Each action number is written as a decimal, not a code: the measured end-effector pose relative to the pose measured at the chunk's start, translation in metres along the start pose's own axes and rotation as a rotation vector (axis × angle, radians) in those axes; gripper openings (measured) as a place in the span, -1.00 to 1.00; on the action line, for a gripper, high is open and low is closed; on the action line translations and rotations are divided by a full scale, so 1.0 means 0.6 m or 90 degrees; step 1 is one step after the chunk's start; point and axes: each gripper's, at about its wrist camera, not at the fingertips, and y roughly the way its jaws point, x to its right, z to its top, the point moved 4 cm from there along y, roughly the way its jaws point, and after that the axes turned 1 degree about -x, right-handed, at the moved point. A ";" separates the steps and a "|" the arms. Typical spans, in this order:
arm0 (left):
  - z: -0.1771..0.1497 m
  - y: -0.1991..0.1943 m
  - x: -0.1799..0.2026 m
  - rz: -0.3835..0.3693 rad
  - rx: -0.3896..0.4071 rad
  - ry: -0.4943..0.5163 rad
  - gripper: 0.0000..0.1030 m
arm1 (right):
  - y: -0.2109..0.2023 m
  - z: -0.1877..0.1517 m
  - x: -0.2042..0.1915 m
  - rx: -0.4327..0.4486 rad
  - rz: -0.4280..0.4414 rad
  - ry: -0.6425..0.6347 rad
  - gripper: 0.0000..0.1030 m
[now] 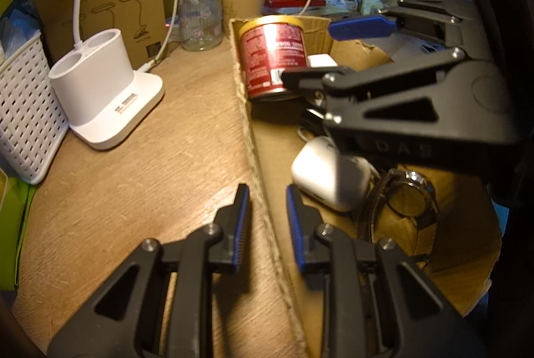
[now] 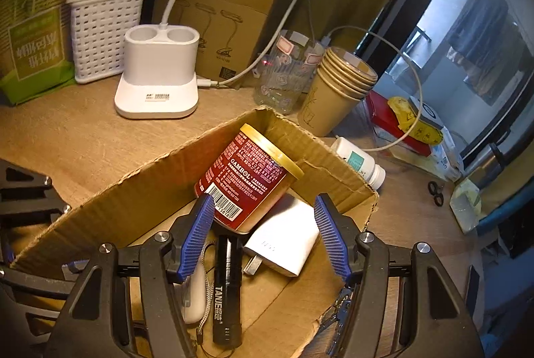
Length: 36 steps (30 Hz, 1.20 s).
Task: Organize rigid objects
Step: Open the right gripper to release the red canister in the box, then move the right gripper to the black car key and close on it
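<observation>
Your left gripper has its jaws almost closed on the near wall of the cardboard box, one blue pad on the outside and one on the inside, so it holds the box by its edge. Your right gripper hangs over the inside of the box with its jaws standing apart and nothing pressed between them. Just in front of its fingertips leans the red can with the gold lid, tilted against the far wall of the box. Below the can, between the two fingers, lies the black flashlight, and beside it toward the right finger the white plug adapter. Under the left finger you see a part of a white case. In the left wrist view a wristwatch lies in the box to the right of this case. Beyond the box, on the wooden table, stand a white lamp base, a stack of paper cups and a glass jar.
</observation>
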 end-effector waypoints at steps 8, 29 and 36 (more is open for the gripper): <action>0.000 0.000 0.000 0.000 0.000 0.000 -0.53 | -0.018 -0.012 0.008 0.024 0.027 0.040 0.27; -0.001 0.000 0.003 0.000 0.001 0.001 -0.53 | -0.112 -0.056 0.122 0.111 -0.046 0.180 0.27; -0.001 0.000 0.003 0.001 0.001 0.001 -0.53 | -0.101 -0.085 0.172 0.111 -0.056 0.244 0.27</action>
